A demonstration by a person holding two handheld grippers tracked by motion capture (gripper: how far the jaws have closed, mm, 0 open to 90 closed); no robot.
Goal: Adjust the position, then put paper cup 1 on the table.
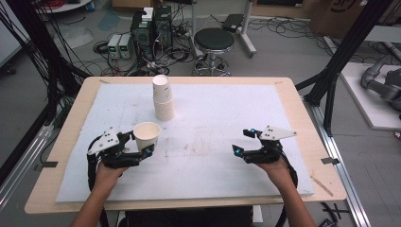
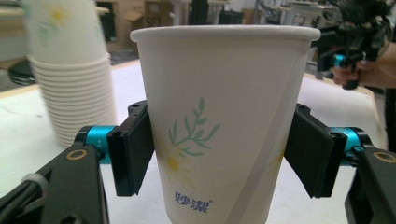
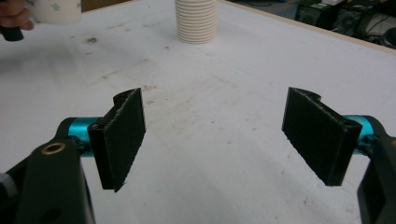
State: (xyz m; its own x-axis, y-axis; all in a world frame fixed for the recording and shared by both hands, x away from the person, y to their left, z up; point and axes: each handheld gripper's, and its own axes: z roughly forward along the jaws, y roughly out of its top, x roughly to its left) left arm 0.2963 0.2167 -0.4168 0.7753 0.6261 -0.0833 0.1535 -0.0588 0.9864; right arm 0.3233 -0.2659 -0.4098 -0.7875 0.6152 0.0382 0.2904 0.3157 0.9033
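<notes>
Cup is clamped upright by left gripper; right gripper is held released. Paper wall could be crushed by overtightening.

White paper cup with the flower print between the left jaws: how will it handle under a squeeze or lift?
The white flower-print paper cup looks thin-walled, so a hard squeeze likely dents it. Seemingly empty in the high view, probably very light. Tall, tapering to a narrow base: apt to tip if nudged.

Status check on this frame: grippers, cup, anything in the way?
Left gripper shut on single paper cup, upright. Right gripper open, empty, over the white mat. Cup stack stands apart behind. Nothing between them.
</notes>
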